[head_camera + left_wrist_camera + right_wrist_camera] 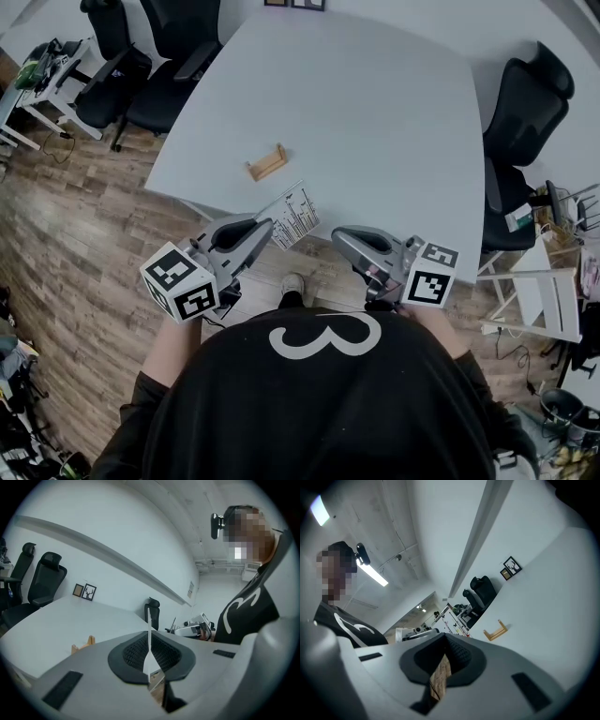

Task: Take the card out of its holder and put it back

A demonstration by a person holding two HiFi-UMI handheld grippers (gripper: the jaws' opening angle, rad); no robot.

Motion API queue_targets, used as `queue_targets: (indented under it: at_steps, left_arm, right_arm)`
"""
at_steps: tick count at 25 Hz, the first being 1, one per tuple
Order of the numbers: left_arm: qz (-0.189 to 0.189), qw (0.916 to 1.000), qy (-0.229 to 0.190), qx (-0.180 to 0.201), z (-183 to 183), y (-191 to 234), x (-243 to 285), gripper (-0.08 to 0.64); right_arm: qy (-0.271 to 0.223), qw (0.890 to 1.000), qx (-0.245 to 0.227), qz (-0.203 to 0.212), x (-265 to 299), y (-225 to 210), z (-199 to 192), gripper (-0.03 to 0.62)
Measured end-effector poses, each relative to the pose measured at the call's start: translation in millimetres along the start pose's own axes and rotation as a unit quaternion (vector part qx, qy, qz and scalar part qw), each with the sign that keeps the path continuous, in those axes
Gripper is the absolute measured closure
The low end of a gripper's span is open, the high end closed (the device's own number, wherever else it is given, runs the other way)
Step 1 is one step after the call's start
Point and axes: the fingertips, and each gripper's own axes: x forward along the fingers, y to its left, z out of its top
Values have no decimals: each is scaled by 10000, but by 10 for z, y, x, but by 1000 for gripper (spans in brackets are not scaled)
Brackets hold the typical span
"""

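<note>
A small wooden card holder (pixel 267 163) stands empty on the white table (pixel 375 112), near its front-left edge. My left gripper (pixel 266 227) hangs off the table's front edge, shut on a white printed card (pixel 292 217) that sticks up toward the table. In the left gripper view the card (pixel 149 639) shows edge-on between the pads, with the holder (pixel 83 645) ahead on the left. My right gripper (pixel 341 238) is beside the left one, also off the table, shut with nothing in it. The right gripper view shows the holder (pixel 495 631) further along the table.
Black office chairs stand at the far left (pixel 141 66) and at the right (pixel 520 103) of the table. Two framed pictures (pixel 85 591) lean against the far wall. A wooden floor (pixel 84 234) lies below both grippers. Clutter and a white stool (pixel 548 300) stand at the right.
</note>
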Motion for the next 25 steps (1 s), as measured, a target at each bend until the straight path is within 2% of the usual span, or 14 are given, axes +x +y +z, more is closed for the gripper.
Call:
queue_targets:
  at_steps: [19, 25]
  left_arm:
    - [-119, 9992, 170, 351, 358, 1010, 234, 535]
    - [-30, 9984, 261, 505, 399, 1335, 346, 535]
  right_arm:
    - [-109, 9993, 130, -337, 584, -522, 337, 583]
    - [-175, 9988, 115, -445, 690, -687, 458, 583]
